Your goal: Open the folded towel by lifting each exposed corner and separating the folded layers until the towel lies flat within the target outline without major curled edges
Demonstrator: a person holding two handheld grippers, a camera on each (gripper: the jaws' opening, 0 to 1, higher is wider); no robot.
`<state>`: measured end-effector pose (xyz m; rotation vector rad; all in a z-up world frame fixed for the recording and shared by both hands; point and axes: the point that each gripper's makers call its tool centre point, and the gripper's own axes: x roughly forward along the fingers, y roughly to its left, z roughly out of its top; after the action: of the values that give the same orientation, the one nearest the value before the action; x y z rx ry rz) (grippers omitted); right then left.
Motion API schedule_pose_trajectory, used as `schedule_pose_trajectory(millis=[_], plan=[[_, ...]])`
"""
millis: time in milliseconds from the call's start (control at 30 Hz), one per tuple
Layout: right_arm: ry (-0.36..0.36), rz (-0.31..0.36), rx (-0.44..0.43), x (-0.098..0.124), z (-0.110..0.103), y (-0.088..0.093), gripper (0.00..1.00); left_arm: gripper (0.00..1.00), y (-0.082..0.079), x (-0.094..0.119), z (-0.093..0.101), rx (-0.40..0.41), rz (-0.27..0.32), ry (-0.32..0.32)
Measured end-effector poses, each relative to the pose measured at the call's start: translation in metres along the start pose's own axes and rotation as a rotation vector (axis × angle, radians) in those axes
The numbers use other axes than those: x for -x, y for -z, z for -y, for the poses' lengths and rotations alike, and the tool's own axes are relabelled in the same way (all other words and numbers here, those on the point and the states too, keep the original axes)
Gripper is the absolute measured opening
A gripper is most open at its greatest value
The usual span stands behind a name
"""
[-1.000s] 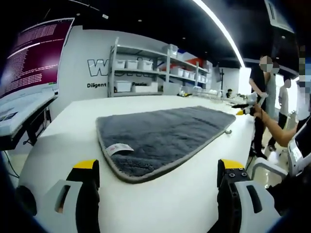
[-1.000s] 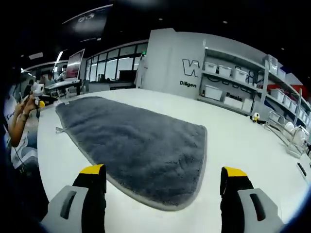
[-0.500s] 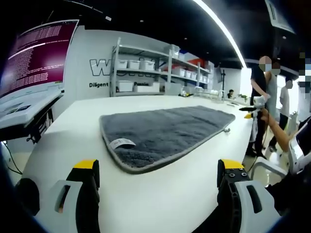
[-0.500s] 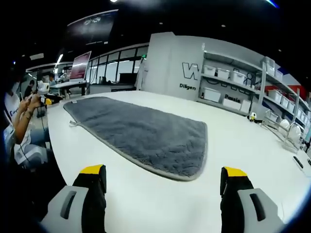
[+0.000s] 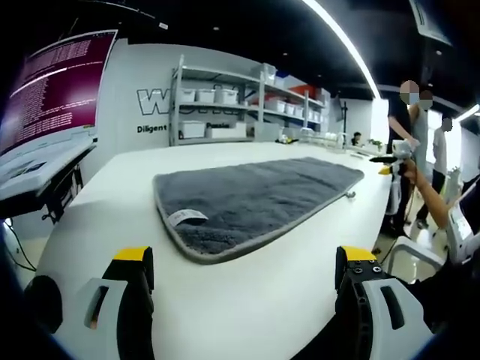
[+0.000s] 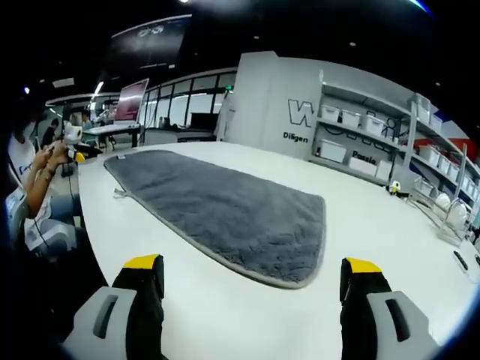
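A grey towel (image 5: pixel 255 199) with a paler hem lies spread flat on the white table (image 5: pixel 112 187), a white label (image 5: pixel 187 218) on its near corner. In the left gripper view my left gripper (image 5: pixel 244 289) stands open, well short of the towel's near edge, nothing between its yellow-tipped jaws. In the right gripper view the same towel (image 6: pixel 217 210) stretches away to the left, and my right gripper (image 6: pixel 251 289) is open and apart from its near rounded end. The right gripper (image 5: pixel 386 159) also appears far off in the left gripper view, held by a hand.
A monitor (image 5: pixel 52 90) on a stand sits at the table's left end. Shelves with white bins (image 5: pixel 225 112) line the back wall. People (image 5: pixel 409 150) stand at the far right. A dish rack (image 6: pixel 442 206) rests on the table's right side. A hand (image 6: pixel 45 161) holds the left gripper.
Both cameras have drawn back and lower, so the towel sits farther from the jaws and looks flatter. The towel itself has not moved. Both grippers stay open.
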<state>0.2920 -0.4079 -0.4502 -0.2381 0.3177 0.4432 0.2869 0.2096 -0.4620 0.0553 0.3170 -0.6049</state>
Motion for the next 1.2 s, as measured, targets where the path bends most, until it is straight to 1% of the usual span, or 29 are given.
schedule_pose_trajectory(millis=[67,200,333,467,633,867,1100,1200], plan=[[0.003,-0.011,-0.001,0.000,0.001,0.000,0.99,0.99,0.000,0.001,0.002,-0.002,0.003,0.005],[0.010,0.019,-0.012,0.002,0.002,-0.009,0.99,0.99,0.000,0.001,0.003,0.000,0.007,0.009],[0.009,0.003,0.021,0.002,-0.002,-0.011,0.99,0.99,-0.001,0.003,0.000,0.005,0.013,0.007],[0.002,0.008,0.020,0.003,-0.003,-0.013,0.99,0.99,-0.001,0.003,0.000,0.007,0.017,0.005],[0.003,-0.009,0.029,0.002,-0.002,-0.008,0.99,0.99,0.000,0.001,0.000,0.011,0.014,0.012],[-0.007,-0.008,0.027,0.000,-0.004,-0.007,0.99,0.99,0.000,0.000,0.001,0.010,0.009,0.019],[-0.011,-0.013,0.026,0.000,-0.005,-0.004,0.99,0.99,0.002,-0.003,0.005,0.006,0.000,0.035],[-0.004,-0.025,0.029,0.002,-0.007,0.000,0.99,0.99,0.001,-0.005,0.009,0.007,0.002,0.045]])
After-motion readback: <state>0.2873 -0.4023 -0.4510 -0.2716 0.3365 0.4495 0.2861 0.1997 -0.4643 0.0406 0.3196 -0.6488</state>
